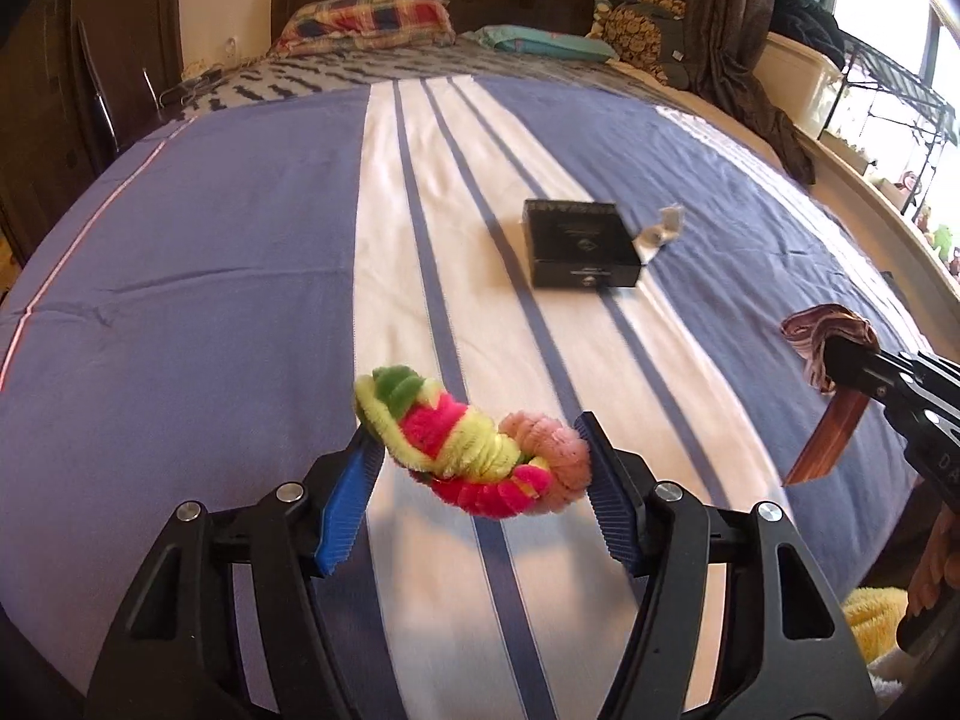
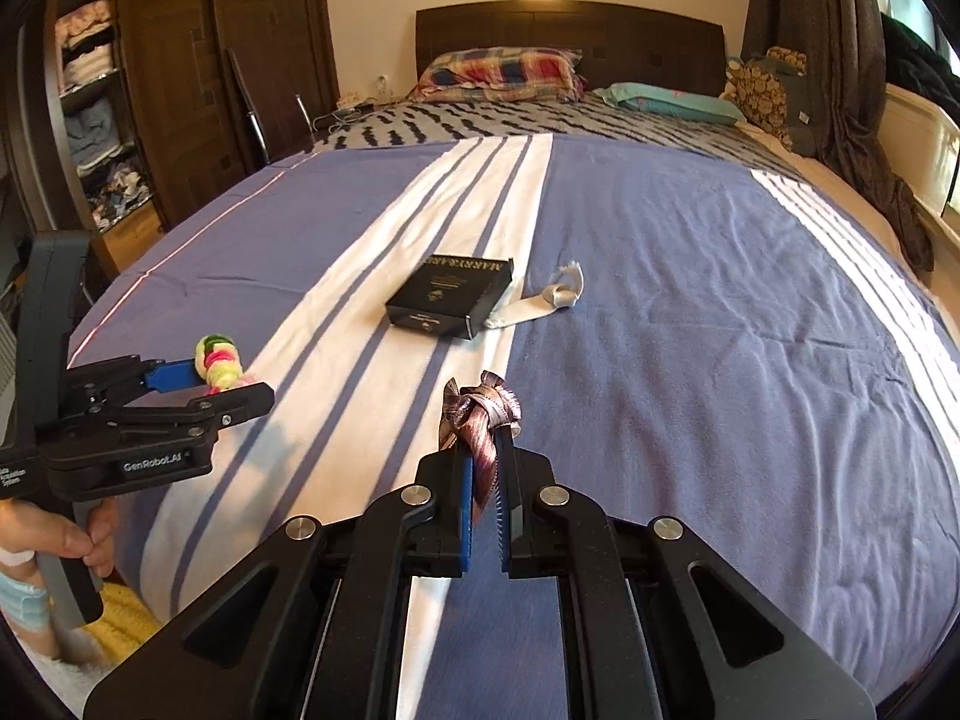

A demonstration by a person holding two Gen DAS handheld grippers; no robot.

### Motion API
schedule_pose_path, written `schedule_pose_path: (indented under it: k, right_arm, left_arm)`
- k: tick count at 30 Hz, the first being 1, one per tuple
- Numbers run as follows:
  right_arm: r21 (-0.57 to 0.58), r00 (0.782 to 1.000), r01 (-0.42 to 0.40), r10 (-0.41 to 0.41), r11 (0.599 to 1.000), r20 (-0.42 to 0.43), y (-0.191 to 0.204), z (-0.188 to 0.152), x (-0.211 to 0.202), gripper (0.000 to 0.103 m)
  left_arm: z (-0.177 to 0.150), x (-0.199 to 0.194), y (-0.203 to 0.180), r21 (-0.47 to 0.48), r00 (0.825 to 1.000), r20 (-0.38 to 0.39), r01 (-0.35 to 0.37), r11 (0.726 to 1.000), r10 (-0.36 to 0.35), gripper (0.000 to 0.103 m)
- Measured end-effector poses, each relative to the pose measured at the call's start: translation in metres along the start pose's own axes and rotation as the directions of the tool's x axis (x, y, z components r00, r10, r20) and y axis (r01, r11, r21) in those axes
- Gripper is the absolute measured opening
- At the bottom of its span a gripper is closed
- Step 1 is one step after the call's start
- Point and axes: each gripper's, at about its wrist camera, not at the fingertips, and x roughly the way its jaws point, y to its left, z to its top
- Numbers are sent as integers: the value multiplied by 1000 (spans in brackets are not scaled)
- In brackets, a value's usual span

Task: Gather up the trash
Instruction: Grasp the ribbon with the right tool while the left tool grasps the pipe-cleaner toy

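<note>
My left gripper [image 1: 480,441] is shut on a twisted bundle of pink, yellow and green pipe cleaners [image 1: 474,450] and holds it above the bed; it also shows at the left of the right wrist view [image 2: 219,381]. My right gripper [image 2: 485,444] is shut on a knotted brown ribbon [image 2: 480,414], held above the bed; it shows at the right edge of the left wrist view [image 1: 828,348]. A black box [image 1: 579,243] [image 2: 450,294] lies on the striped bedspread [image 1: 240,300] [image 2: 720,360]. A white ribbon scrap [image 1: 660,231] [image 2: 540,303] lies beside the box, touching its right side.
Pillows [image 2: 498,75] and a dark headboard [image 2: 570,30] are at the bed's far end. A wardrobe with shelves [image 2: 96,108] stands at the left. A curtain [image 2: 840,60] and window ledge [image 1: 870,180] are on the right. A yellow fluffy mat [image 1: 870,618] lies below the bed.
</note>
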Motion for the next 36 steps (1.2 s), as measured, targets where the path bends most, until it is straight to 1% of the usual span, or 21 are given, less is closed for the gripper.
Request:
schedule_pose_path:
  k: [3,8,13,17,23,28,32,36]
  right_arm:
    - [-15,999,3,-3,1000,36,9,-3,-28,7]
    - [-26,996,12,-10,1000,86,20,-10,-68,7]
    - [-30,992,18,-14,999,124,28,-23,-103,7]
    - [-25,990,16,-12,1000,140,31,-38,-123,7]
    - [-10,990,-1,3,1000,138,34,-69,-141,7]
    - [2,993,-15,14,1000,114,36,-98,-147,7]
    - [11,996,-26,24,1000,91,37,-116,-148,7]
    - [18,998,-34,33,999,60,39,-134,-144,7]
  left_arm:
    - [-7,-35,-9,19,999,45,4,1000,-5,62]
    - [-19,-83,-21,35,994,104,23,999,-26,62]
    - [-35,-117,-33,52,989,142,30,998,-38,62]
    - [-53,-140,-44,69,985,161,43,997,-54,62]
    - [-84,-156,-56,85,984,161,59,995,-72,62]
    - [-112,-163,-63,96,986,147,65,993,-78,62]
    - [-133,-163,-65,99,989,127,70,993,-82,62]
    - [-156,-153,-65,97,992,79,86,992,-94,62]
